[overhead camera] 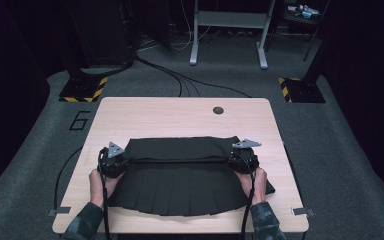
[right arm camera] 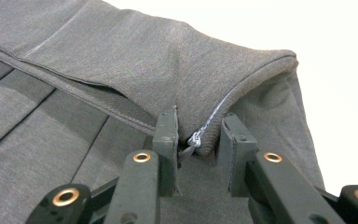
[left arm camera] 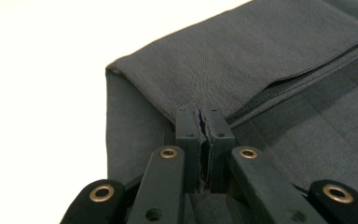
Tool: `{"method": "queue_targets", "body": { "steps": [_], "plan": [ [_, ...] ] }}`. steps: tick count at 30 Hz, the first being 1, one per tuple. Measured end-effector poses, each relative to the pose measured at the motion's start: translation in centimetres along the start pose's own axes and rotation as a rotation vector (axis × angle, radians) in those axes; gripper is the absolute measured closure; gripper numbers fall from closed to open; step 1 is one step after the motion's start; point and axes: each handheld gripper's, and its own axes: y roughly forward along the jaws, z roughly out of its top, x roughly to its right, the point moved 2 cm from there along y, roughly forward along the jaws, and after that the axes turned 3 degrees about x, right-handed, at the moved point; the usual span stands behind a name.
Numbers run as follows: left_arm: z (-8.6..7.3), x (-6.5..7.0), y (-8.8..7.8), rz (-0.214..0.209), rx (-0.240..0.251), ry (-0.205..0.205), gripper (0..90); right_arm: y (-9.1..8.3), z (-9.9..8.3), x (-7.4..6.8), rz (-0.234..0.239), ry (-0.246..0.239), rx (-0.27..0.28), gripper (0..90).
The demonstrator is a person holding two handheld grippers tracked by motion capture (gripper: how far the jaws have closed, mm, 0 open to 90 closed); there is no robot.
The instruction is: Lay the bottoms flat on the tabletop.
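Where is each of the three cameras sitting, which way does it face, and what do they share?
High view: above the person's side, looking forward and down on the table; both hands, left gripper and right gripper show.
Left gripper view: rides the left gripper, looking along its closed jaws at the dark pleated skirt.
Right gripper view: rides the right gripper, facing the skirt's zipper.
Shared: all three show the skirt on the table.

Between the jaws, the skirt [left arm camera: 279, 60] is matt, finely woven dark cloth; beyond them, the table [overhead camera: 180, 117] is smooth pale wood.
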Motion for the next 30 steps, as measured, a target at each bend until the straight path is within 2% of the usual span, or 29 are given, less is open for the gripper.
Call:
{"method": "queue_targets", "body": {
  "steps": [6, 11, 15, 17, 18, 19, 20, 21, 22, 23, 26, 27, 30],
  "plan": [
    [1.4, -0.6, 0.1, 0.006, 0.003, 0.017, 86.9, 0.0, 1.3, 0.4, 0.001, -0.014, 0.011, 71.2],
    [3.4, -1.7, 0.8, 0.015, 0.011, 0.018, 87.1, 0.5, 3.6, 0.9, 0.0, -0.017, 0.003, 71.3],
    [6.5, -3.2, 2.4, 0.043, 0.01, 0.02, 87.5, 2.1, 6.9, 1.9, -0.007, -0.023, -0.012, 71.2],
    [8.3, -4.3, 4.0, 0.07, -0.005, -0.008, 89.9, 3.6, 9.0, 2.7, -0.01, -0.014, -0.032, 70.6],
    [9.1, -4.9, 4.8, 0.082, -0.019, -0.029, 89.8, 4.5, 10.0, 3.1, -0.019, 0.006, -0.045, 69.6],
    [9.7, -5.5, 5.6, 0.086, -0.045, -0.059, 87.2, 5.4, 10.9, 3.5, -0.03, 0.024, -0.053, 67.0],
    [10.2, -6.0, 6.2, 0.098, -0.076, -0.07, 75.7, 6.0, 11.6, 3.8, -0.05, 0.047, -0.067, 60.2],
    [10.5, -6.2, 6.6, 0.093, -0.079, -0.096, 71.4, 6.6, 12.2, 4.1, -0.068, 0.054, -0.064, 57.8],
    [10.7, -6.5, 6.8, 0.103, -0.084, -0.102, 66.0, 7.0, 12.7, 4.3, -0.073, 0.067, -0.071, 54.2],
    [10.8, -6.6, 6.8, 0.12, -0.083, -0.114, 54.2, 7.1, 13.0, 4.5, -0.091, 0.081, -0.069, 49.5],
    [10.6, -7.1, 5.9, 0.15, -0.046, -0.153, 37.0, 6.4, 13.4, 4.8, -0.105, 0.103, -0.042, 45.1],
    [10.4, -7.3, 5.6, 0.154, -0.036, -0.162, 36.3, 6.0, 13.3, 4.9, -0.11, 0.108, -0.034, 44.3],
    [9.8, -7.5, 4.7, 0.125, -0.04, -0.175, 31.3, 4.9, 12.8, 5.3, -0.106, 0.121, -0.016, 41.6]
  ]
}}
